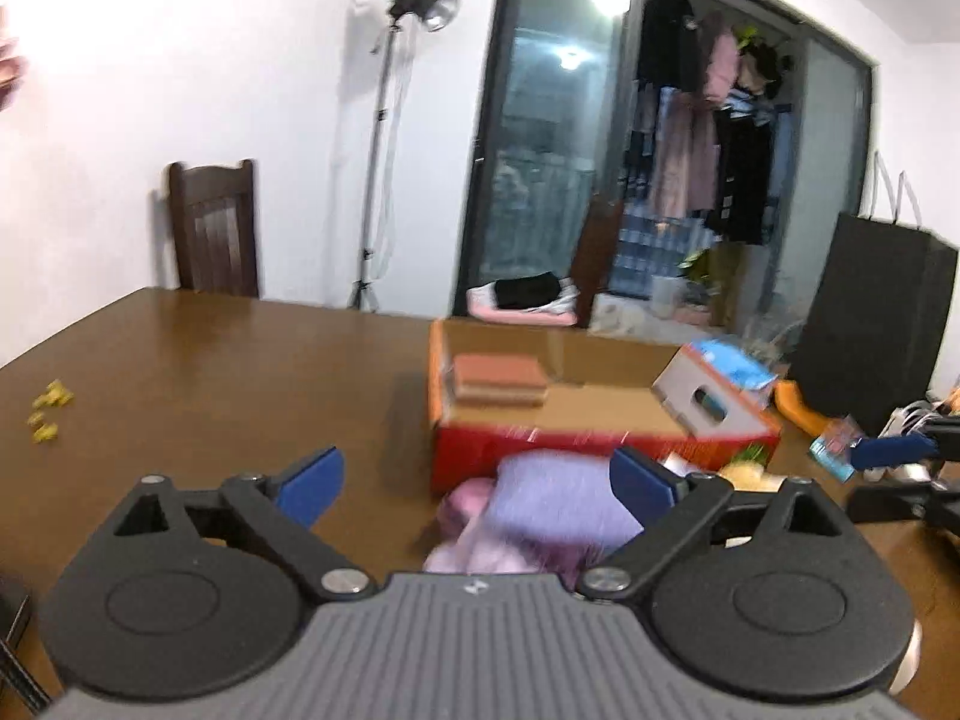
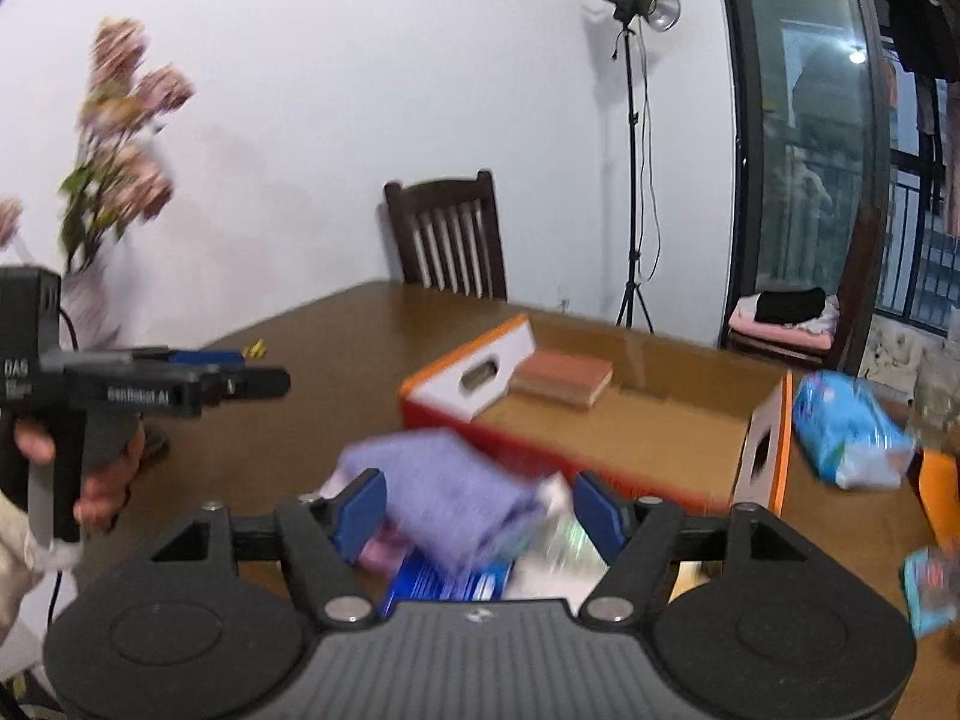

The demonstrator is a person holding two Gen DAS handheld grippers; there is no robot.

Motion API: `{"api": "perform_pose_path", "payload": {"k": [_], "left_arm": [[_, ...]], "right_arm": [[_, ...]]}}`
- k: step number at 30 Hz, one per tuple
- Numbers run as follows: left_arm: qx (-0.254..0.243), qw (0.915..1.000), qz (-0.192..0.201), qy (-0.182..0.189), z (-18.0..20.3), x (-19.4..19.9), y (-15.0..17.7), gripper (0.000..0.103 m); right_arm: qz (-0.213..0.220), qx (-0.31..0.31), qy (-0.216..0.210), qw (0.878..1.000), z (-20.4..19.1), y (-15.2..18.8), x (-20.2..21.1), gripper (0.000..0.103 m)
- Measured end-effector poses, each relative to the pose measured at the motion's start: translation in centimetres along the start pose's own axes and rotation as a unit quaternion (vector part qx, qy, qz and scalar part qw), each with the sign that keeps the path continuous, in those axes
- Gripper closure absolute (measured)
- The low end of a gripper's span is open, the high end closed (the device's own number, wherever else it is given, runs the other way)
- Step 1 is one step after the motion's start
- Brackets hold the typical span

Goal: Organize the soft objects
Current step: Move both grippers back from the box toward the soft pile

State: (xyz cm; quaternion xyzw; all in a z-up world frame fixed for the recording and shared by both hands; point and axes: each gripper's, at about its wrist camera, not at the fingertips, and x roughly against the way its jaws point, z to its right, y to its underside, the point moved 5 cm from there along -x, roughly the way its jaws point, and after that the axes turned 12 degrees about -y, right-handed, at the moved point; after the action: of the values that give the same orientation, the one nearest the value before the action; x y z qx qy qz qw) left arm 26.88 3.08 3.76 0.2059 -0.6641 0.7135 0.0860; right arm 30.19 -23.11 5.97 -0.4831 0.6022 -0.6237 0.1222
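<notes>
A folded purple cloth [image 1: 558, 498] lies on the table in front of an open red and orange cardboard box [image 1: 600, 438], on top of a pink cloth [image 1: 462, 504]. My left gripper [image 1: 477, 483] is open above the table, its right finger next to the purple cloth. In the right wrist view the purple cloth [image 2: 444, 492] lies between the wide-open jaws of my right gripper [image 2: 477, 510], over a pink cloth [image 2: 384, 552] and a blue pack [image 2: 444, 582]. The box [image 2: 630, 432] holds a stack of folded reddish cloths [image 2: 564, 378]. The left gripper [image 2: 240, 372] shows at the left, hand-held.
A blue plastic pack [image 2: 846, 432] lies right of the box. A black paper bag [image 1: 870, 324] stands at the table's right. Small yellow bits [image 1: 48, 408] lie far left. A wooden chair [image 2: 450, 240] and a light stand [image 2: 636, 150] are behind the table.
</notes>
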Motion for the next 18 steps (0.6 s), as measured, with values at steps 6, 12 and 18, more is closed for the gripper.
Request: {"api": "perform_pose_path", "payload": {"k": [6,12,18], "left_arm": [[-0.011,0.9991,-0.030,-0.030,-1.2,0.8,3.6,0.005],[-0.030,0.9985,-0.046,-0.008,0.2,0.3,5.3,0.005],[-0.039,0.9979,-0.051,0.005,2.0,-1.1,5.6,0.005]], "right_arm": [[-0.021,-0.021,0.014,0.999,-1.9,6.3,0.4,0.034],[-0.038,-0.031,0.052,0.997,-1.7,10.4,-0.5,0.036],[-0.022,-0.038,0.080,0.996,0.0,11.1,-2.0,0.037]]}}
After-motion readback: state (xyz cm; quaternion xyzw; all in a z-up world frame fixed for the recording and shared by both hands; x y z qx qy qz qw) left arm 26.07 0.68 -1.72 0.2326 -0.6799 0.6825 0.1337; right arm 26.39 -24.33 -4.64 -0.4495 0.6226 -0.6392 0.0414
